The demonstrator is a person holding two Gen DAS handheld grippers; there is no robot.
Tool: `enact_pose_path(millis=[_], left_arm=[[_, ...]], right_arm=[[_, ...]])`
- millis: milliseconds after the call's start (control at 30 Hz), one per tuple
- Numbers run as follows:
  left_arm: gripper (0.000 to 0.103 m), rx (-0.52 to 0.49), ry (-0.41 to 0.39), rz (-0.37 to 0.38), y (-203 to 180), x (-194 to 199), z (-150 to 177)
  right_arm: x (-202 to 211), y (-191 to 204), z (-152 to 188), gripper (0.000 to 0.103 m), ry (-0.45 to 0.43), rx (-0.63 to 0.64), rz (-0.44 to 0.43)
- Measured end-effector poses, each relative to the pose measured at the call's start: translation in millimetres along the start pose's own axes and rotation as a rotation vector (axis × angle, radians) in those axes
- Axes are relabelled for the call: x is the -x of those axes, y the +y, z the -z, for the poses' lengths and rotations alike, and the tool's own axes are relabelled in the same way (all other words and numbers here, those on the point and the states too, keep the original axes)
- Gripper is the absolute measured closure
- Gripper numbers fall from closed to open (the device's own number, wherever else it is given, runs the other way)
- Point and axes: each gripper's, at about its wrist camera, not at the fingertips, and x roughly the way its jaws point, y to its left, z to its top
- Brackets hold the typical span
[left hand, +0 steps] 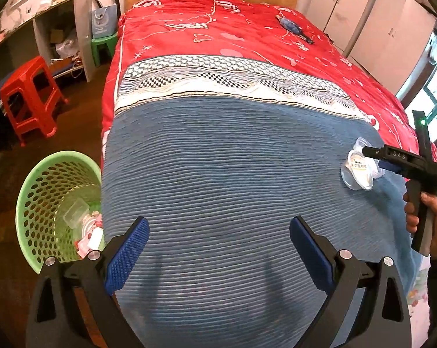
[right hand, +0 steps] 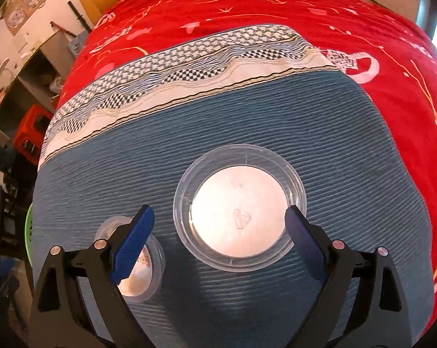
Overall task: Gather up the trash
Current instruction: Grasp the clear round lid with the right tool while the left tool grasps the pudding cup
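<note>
In the right wrist view a wide, clear round plastic lid (right hand: 240,207) lies flat on the blue blanket (right hand: 349,145). My right gripper (right hand: 218,229) stands open just over its near half; the right finger overlaps the rim and the left finger is apart from it. A smaller clear container (right hand: 137,278) lies partly under the left finger. In the left wrist view my left gripper (left hand: 218,249) hangs open and empty over the blanket (left hand: 233,159). The right gripper (left hand: 373,161) shows at the far right over the clear containers (left hand: 357,174). A green perforated basket (left hand: 41,191) stands on the floor left of the bed.
The basket holds a clear box and wrappers (left hand: 85,226). A red quilt (left hand: 218,29) covers the far half of the bed, with a small blue item (left hand: 294,27) on it. A red stool (left hand: 30,98) and a green stool (left hand: 102,47) stand left. A hand (left hand: 433,220) grips the right tool.
</note>
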Motion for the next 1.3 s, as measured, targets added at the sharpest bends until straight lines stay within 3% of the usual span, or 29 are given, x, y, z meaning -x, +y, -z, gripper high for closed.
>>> enact_pose_path(millis=[433,533,600,667,900,1000,1067,1133,1300], left_arm=[[0.009,-0.011,0.009,0.025,-11.4,-4.8,-1.5],[0.009,-0.025,0.009,0.031,-16.6,-6.0,-4.7],[0.009,-0.039,0.007,0.033,-23.3,-7.1,-7.3],[0.009,-0.056,0.003,0.039,-29.6,-8.5,-9.3],[0.009,-0.119,0.014,0.064,-61.4,-18.3,-14.1],[0.009,-0.141,0.019,0.075,-71.5,-21.0,-13.7],[0.009,-0.152,0.022,0.076,-76.5,-22.4,-13.1],[0.009,-0.151,0.028,0.08,-77.3,-23.6,-12.2],[0.009,-0.136,0.039,0.088,-77.1,-26.1,-10.3]], right_arm=[[0.5,-7.9,-1.7,0.013,0.025,-0.024,-0.07],[-5.2,-3.1,-0.9,0.013,0.029,-0.014,-0.052],[-5.4,-2.3,-0.2,0.017,0.021,-0.014,-0.051],[-4.4,-4.8,-0.4,0.037,0.017,-0.021,-0.065],[11.3,-19.9,1.2,0.042,-0.004,-0.047,-0.099],[21.1,-26.9,0.3,0.038,-0.008,-0.059,-0.141],[33.1,-28.6,1.3,0.023,-0.038,-0.045,-0.142],[38.4,-28.6,1.2,0.015,-0.047,-0.026,-0.141],[29.8,-27.9,3.3,0.012,-0.014,0.004,-0.084]])
